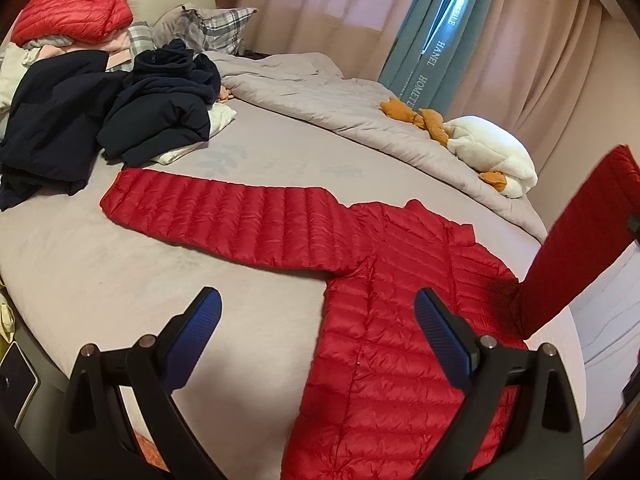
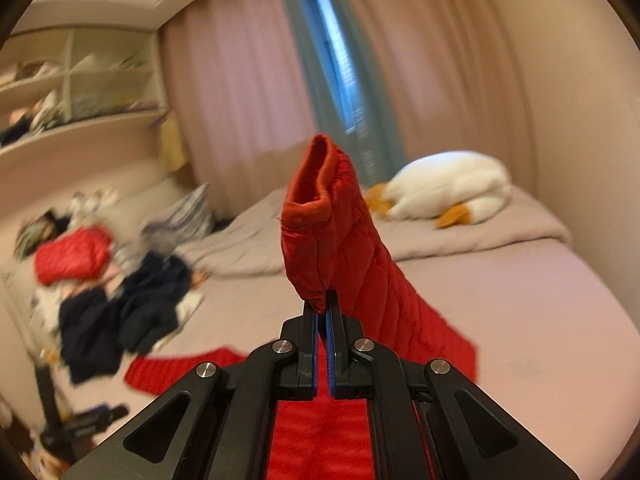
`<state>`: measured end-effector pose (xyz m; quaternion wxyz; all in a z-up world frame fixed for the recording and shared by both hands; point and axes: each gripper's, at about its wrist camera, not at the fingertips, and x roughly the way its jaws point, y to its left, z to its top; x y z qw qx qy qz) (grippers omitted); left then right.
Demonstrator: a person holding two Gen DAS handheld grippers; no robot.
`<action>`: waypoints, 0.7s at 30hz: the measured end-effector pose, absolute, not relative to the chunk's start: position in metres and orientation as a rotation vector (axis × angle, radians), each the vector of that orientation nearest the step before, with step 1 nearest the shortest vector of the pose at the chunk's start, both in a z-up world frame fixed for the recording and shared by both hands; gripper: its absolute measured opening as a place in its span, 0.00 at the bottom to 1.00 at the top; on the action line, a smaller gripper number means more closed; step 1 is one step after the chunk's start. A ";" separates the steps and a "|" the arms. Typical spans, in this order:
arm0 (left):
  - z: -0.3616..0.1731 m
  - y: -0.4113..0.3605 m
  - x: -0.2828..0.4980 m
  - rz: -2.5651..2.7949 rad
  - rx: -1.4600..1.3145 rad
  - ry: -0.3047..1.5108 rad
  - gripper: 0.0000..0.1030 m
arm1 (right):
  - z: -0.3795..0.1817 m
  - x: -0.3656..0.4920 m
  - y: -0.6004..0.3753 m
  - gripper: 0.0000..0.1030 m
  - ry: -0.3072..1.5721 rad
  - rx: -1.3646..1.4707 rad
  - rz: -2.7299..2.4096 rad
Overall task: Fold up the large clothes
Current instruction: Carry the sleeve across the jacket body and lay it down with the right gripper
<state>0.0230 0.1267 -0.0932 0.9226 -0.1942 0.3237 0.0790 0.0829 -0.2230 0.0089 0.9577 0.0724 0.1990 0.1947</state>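
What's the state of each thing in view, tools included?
Left tool: open, empty, above the bed.
Right tool: shut on the sleeve cuff.
Red jacket: flat on bed, one sleeve lifted.
Dark clothes: unfolded heap.
Folded red jacket: on pile.

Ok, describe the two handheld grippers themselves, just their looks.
Both match. The left gripper has matte black linkage arms with triangular cutouts, round silver pivot pins, and textured blue pads on its fingers. The right gripper shows the same black frame, silver pins and blue pads. No cables, markings or sleeves are visible.
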 end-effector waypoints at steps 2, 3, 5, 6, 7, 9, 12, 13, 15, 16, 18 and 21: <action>-0.095 0.129 0.022 0.163 -0.407 0.667 0.95 | 0.001 0.081 -0.203 0.04 0.436 0.128 0.448; -0.096 0.129 0.021 0.163 -0.410 0.668 0.95 | -0.008 0.081 -0.192 0.04 0.459 0.118 0.475; -0.099 0.131 0.020 0.165 -0.416 0.672 0.95 | -0.021 0.079 -0.173 0.04 0.492 0.100 0.514; -0.100 0.132 0.020 0.165 -0.417 0.674 0.95 | -0.032 0.081 -0.161 0.04 0.518 0.090 0.539; -0.101 0.133 0.019 0.170 -0.418 0.678 0.95 | -0.039 0.078 -0.153 0.04 0.544 0.084 0.559; -0.104 0.135 0.018 0.175 -0.419 0.682 0.95 | -0.053 0.077 -0.143 0.04 0.599 0.083 0.593; -0.109 0.139 0.016 0.180 -0.431 0.690 0.95 | -0.076 0.077 -0.130 0.04 0.688 0.062 0.634; -0.110 0.140 0.015 0.182 -0.434 0.695 0.95 | -0.083 0.078 -0.124 0.04 0.714 0.045 0.634; -0.115 0.142 0.015 0.184 -0.439 0.708 0.95 | -0.094 0.079 -0.114 0.04 0.752 0.025 0.632; -0.118 0.142 0.015 0.184 -0.441 0.714 0.95 | -0.101 0.080 -0.110 0.04 0.777 0.019 0.631; -0.121 0.143 0.015 0.185 -0.445 0.723 0.95 | -0.113 0.080 -0.103 0.04 0.812 0.013 0.629; -0.127 0.143 0.015 0.186 -0.454 0.736 0.95 | -0.127 0.081 -0.096 0.04 0.862 -0.003 0.614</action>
